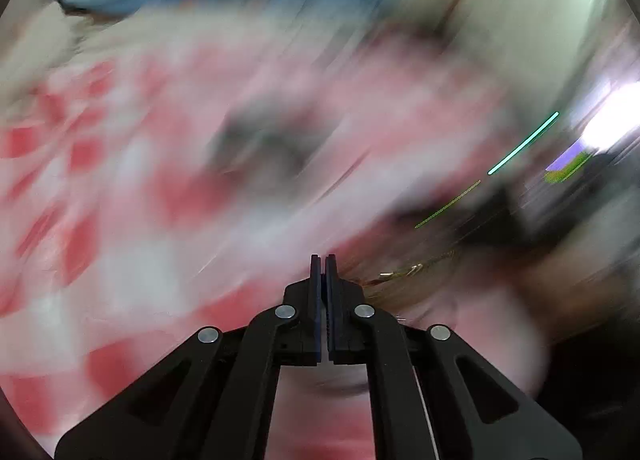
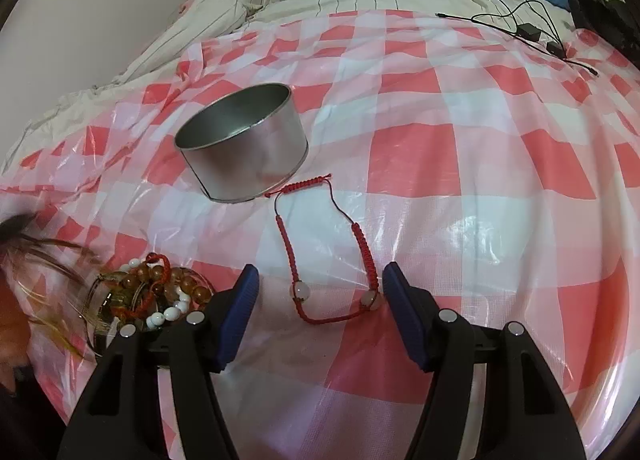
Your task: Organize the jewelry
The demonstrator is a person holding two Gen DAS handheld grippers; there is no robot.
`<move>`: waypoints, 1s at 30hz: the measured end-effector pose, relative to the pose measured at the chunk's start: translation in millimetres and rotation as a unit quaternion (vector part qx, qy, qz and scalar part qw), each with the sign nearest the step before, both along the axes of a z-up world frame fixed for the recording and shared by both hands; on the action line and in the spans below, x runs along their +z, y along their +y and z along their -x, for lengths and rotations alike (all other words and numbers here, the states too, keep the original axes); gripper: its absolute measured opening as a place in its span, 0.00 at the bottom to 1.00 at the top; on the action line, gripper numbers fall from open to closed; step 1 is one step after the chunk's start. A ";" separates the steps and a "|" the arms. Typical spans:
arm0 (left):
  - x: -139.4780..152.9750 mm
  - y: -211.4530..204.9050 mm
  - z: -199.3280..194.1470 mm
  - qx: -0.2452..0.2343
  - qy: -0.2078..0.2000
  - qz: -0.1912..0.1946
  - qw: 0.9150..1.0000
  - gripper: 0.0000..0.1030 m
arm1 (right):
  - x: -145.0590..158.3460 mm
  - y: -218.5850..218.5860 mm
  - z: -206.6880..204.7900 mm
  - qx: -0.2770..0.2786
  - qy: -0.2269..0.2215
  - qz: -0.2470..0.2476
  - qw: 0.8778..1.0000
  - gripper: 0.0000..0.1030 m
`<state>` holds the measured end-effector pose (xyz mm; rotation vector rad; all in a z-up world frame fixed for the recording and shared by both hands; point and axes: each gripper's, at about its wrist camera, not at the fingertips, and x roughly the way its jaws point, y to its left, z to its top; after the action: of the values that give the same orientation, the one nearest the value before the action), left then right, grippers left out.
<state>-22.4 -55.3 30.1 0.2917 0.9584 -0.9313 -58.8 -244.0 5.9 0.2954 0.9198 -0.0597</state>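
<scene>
Blurred: left view smeared; left gripper point(image 1: 324, 260) jaws closed, hold unclear.
Bracelet point(image 2: 328, 248): red cord, two pale beads, framed by wide right gripper point(image 2: 320, 280).

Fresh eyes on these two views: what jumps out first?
In the right wrist view, the red cord bracelet lies on the checked sheet between the fingers of the open right claw. An empty metal tin sits just beyond it. The left wrist view is all blur, left claw shut.

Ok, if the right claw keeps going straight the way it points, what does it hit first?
Most likely the red braided cord bracelet with two pale beads, lying between the open right claw. Just beyond stands the round silver metal tin; depth is uncertain.
</scene>
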 end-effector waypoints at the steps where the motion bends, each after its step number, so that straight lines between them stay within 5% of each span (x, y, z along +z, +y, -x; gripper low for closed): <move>1: -2.0 2.7 -4.1 0.009 0.041 0.036 0.998 0.01 | 0.2 -1.0 0.5 -0.001 -0.001 -0.003 1.000 0.61; 3: 31.8 16.7 4.3 -0.025 0.044 0.146 0.988 0.01 | 0.1 -3.6 1.5 -0.004 -0.003 -0.012 1.000 0.61; 7: 52.4 48.8 -2.9 -0.010 0.065 0.252 0.965 0.01 | -0.6 0.4 -0.6 0.000 0.001 -0.001 1.000 0.61; 11: 52.7 56.2 -9.4 0.006 0.080 0.274 0.958 0.01 | -1.4 -0.1 -0.9 0.000 0.001 -0.002 1.000 0.61; 13: 52.5 52.1 -8.0 0.006 0.075 0.258 0.963 0.01 | 0.1 -1.0 0.3 -0.003 -0.004 -0.004 1.000 0.61; 16: 43.7 47.1 -11.1 0.013 0.083 0.241 0.967 0.01 | 22.1 -3.3 12.7 0.004 -0.073 -0.040 0.996 0.61; 20: 39.9 47.8 -14.0 0.018 0.081 0.240 0.967 0.01 | 52.1 23.5 25.5 0.136 -0.160 -0.119 0.971 0.61; 24: 39.3 47.1 -13.8 0.018 0.081 0.240 0.967 0.01 | 44.1 58.6 18.5 0.186 -0.126 -0.051 0.973 0.57; 25: 39.1 47.8 -14.1 0.019 0.082 0.241 0.967 0.01 | 39.3 64.1 14.4 0.191 -0.115 -0.041 0.974 0.50; 30: 37.2 49.7 -15.7 0.029 0.077 0.232 0.969 0.02 | 35.8 52.8 11.4 0.169 -0.114 -0.071 0.976 0.44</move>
<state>-6.7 -5.7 67.3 -0.2062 0.8545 -1.1052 -70.2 -191.1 41.6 0.2672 0.7356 0.3490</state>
